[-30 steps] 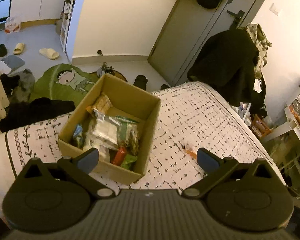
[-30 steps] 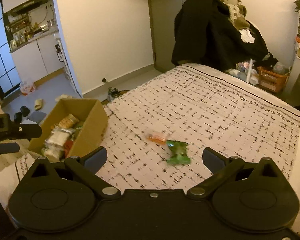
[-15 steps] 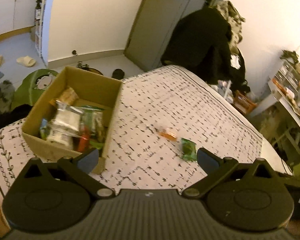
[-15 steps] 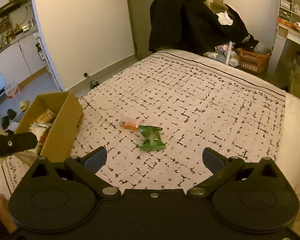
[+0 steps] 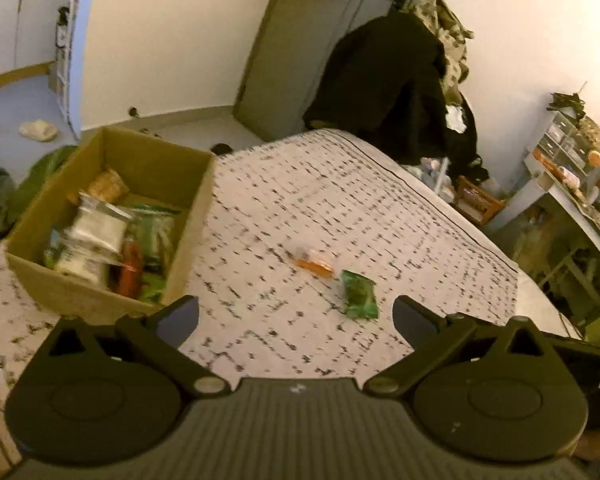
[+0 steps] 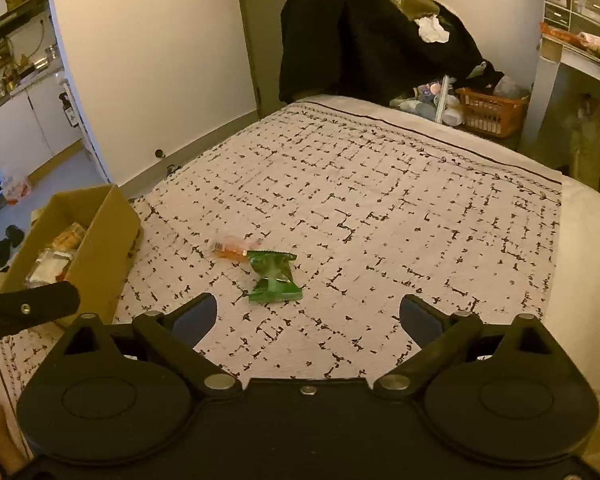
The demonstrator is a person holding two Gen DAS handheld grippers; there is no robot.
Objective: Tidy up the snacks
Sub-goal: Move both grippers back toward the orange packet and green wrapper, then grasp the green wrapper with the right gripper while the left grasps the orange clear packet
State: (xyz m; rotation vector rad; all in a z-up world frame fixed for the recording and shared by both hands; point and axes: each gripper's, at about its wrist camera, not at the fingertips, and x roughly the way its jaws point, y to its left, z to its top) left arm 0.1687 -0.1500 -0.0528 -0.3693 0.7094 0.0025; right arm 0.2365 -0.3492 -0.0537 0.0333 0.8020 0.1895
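Both our hand-held grippers, right (image 6: 307,314) and left (image 5: 296,316), hover spread wide and empty. At twelve o'clock, a green snack packet (image 6: 274,277) lies on the bed (image 6: 380,208), touching an orange one (image 6: 231,249). We judge grabbing it comes next, then the cardboard box (image 6: 100,240) at ten o'clock.

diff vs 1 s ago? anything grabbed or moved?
Nothing grabbed. The left gripper swung right, from over the cardboard box toward the loose snacks; the right gripper closed in on them. Both are open and empty throughout. The green packet and orange packet lie where they were on the bedspread, and the box with its contents has not moved.
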